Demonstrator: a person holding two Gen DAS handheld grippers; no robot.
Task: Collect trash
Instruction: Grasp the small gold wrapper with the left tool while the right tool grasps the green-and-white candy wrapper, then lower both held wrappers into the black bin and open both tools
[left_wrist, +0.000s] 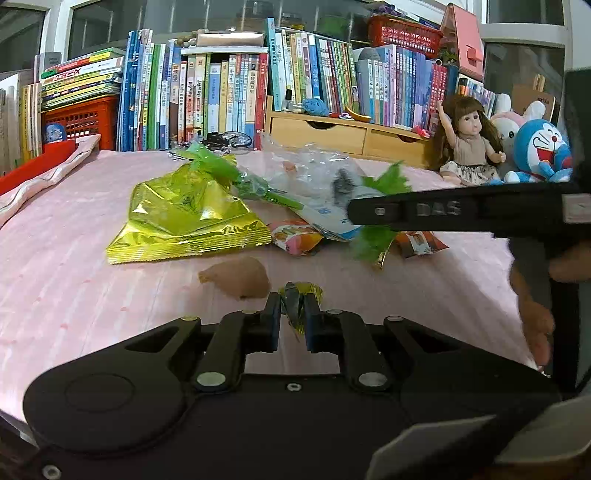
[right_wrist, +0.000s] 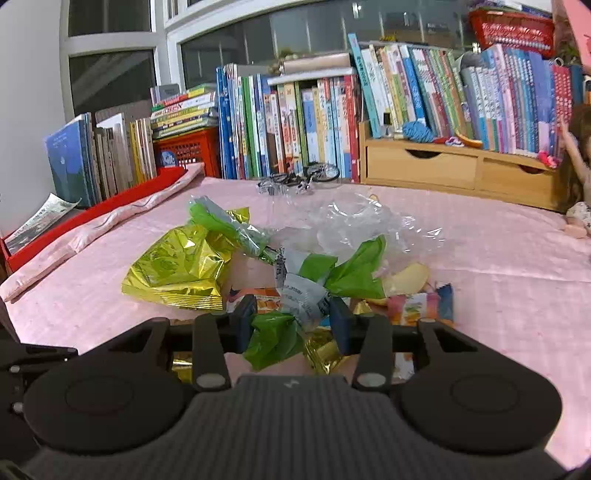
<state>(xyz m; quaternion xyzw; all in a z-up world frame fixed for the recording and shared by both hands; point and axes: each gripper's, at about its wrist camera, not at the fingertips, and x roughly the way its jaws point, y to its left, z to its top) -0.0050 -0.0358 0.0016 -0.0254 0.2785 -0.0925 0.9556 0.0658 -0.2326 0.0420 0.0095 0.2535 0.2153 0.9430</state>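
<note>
Trash lies in a heap on the pink tablecloth (left_wrist: 74, 258). It includes a large gold-green foil bag (left_wrist: 184, 218) (right_wrist: 177, 266), a clear plastic bag (left_wrist: 314, 170) (right_wrist: 354, 225), a white-blue wrapper (right_wrist: 299, 291) and orange snack wrappers (left_wrist: 295, 240) (right_wrist: 421, 306). My left gripper (left_wrist: 293, 315) is shut on a small gold-green wrapper (left_wrist: 295, 295), close to a pinkish-brown scrap (left_wrist: 240, 277). My right gripper (right_wrist: 293, 325) reaches into the heap from the right. A crumpled green and gold wrapper (right_wrist: 273, 339) fills the space between its pads. In the left wrist view that wrapper is blurred around the right gripper (left_wrist: 354, 212).
Rows of books (left_wrist: 229, 99) and a wooden drawer unit (left_wrist: 332, 133) line the back edge. A doll (left_wrist: 469, 147) and plush toys (left_wrist: 539, 151) sit at the back right. A red tray (left_wrist: 33, 162) lies at the left, and a toy bicycle (left_wrist: 229, 140) stands behind the heap. A hand (left_wrist: 535, 314) holds the right gripper.
</note>
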